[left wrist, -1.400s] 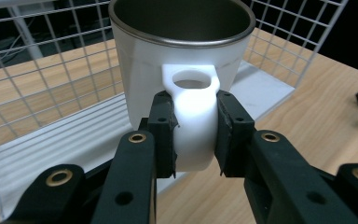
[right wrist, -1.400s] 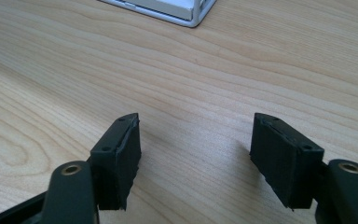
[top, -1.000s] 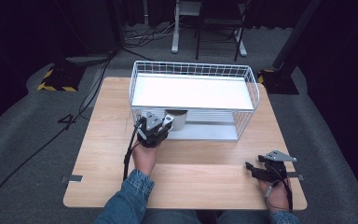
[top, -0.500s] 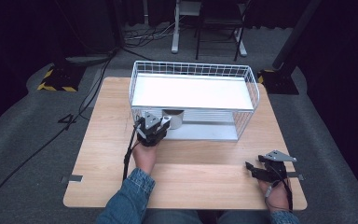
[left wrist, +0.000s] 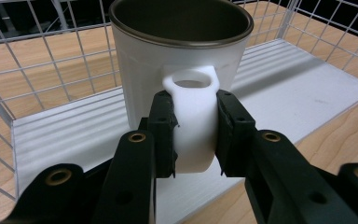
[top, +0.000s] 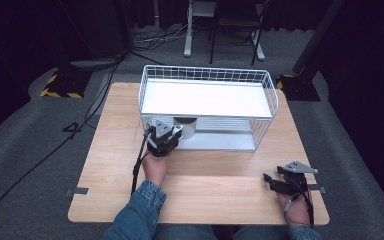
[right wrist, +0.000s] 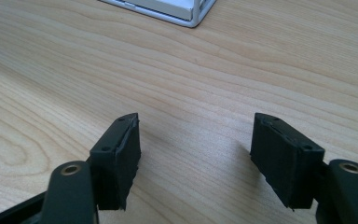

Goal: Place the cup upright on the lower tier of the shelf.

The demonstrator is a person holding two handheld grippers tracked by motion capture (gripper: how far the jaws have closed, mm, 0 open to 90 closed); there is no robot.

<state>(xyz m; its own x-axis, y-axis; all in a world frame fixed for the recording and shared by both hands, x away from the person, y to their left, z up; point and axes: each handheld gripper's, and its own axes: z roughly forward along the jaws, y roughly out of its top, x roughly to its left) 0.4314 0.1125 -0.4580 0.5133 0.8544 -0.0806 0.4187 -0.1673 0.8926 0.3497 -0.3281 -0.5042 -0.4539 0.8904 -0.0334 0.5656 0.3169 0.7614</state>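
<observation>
Left gripper (left wrist: pixel 193 135): matte black jaws, ribbed pads, brass-coloured rivets at the joints, pinching the handle of a white mug (left wrist: pixel 177 60). The handle is a smooth, thick white loop with a rounded hole just above the pads, squeezed from both sides. The mug body straight ahead of the jaws is glossy white and cylindrical, upright, with a dull grey-brown interior and a thin dark rim. It stands on the flat white floor panel of a white wire basket (left wrist: pixel 37 60); thin square-grid mesh rises behind and to either side of the mug. In the high view the left gripper (top: pixel 166 136) sits at the basket's near open side, and the mug (top: pixel 185 126) is just beyond it, under the basket's (top: pixel 207 75) white upper shelf. Right gripper (right wrist: pixel 198 154): jaws spread wide, gripping nothing, with pale wood-grain table (right wrist: pixel 214 70) beneath and between them; a corner of the basket's white base lies ahead. From above, the right gripper (top: pixel 275 181) rests near the table's (top: pixel 115 150) near right edge, well apart from the basket. No writing readable on mug, basket or grippers.
</observation>
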